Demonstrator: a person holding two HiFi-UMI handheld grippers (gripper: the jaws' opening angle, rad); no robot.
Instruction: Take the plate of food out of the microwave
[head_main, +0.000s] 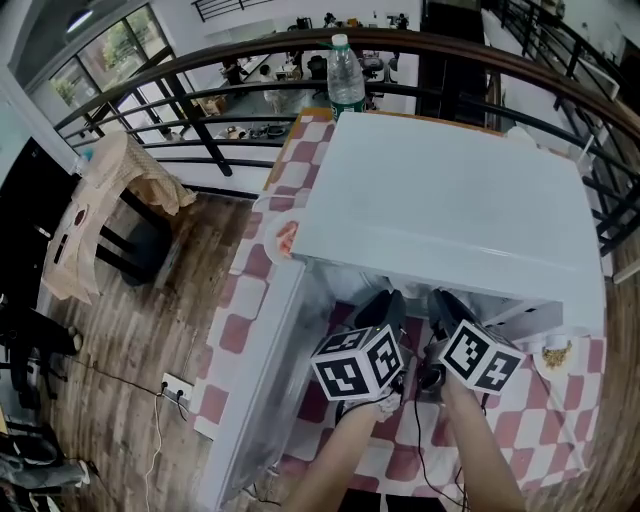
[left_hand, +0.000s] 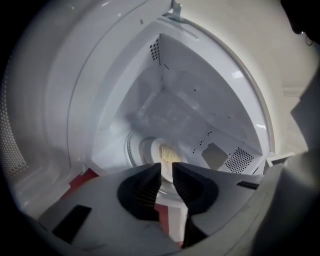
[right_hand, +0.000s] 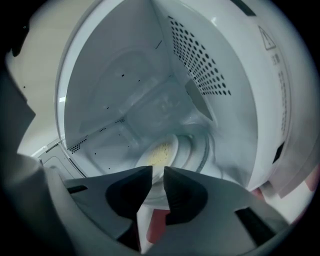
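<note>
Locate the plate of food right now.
Both gripper views show the plate of food inside the open microwave, on its floor, straight ahead of both pairs of jaws; the head view hides it.

The microwave (head_main: 440, 200) is viewed from above, steeply downward and from well apart, by the head view. Its open interior is faced at close range by both gripper views, each sighted along its own jaws. The plate (left_hand: 166, 152) inside is shared by both.
</note>
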